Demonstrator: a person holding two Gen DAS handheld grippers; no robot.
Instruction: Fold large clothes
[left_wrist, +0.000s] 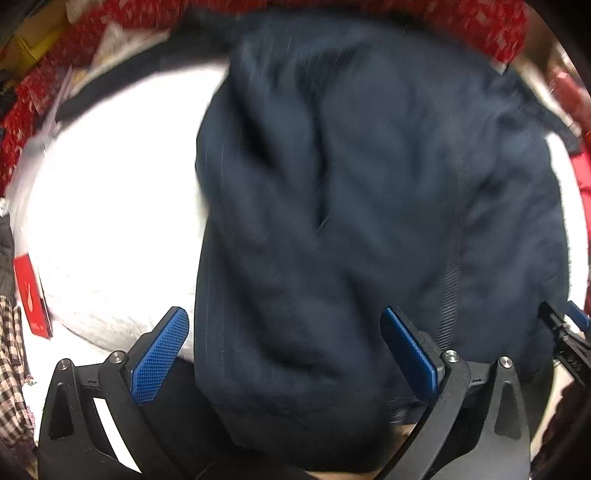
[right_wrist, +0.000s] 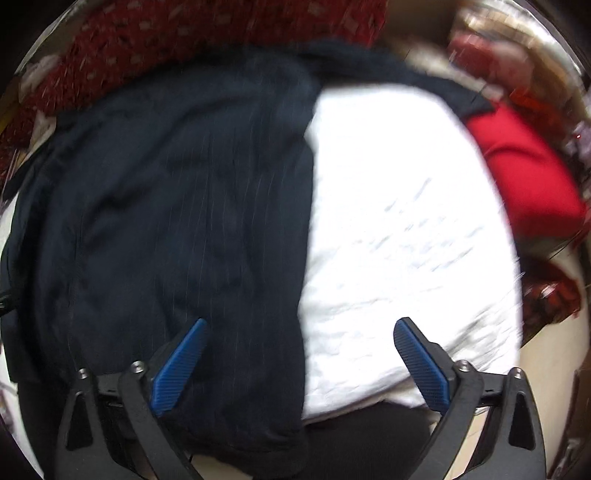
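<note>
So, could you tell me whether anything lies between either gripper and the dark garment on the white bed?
Nothing visible does. The left gripper hangs open directly over the navy garment, with only cloth ahead of it. The right gripper is open too, straddling the garment's edge where it meets the bare white sheet.

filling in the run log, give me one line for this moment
left gripper: open | right gripper: open | navy garment: lying on white surface, unheld
</note>
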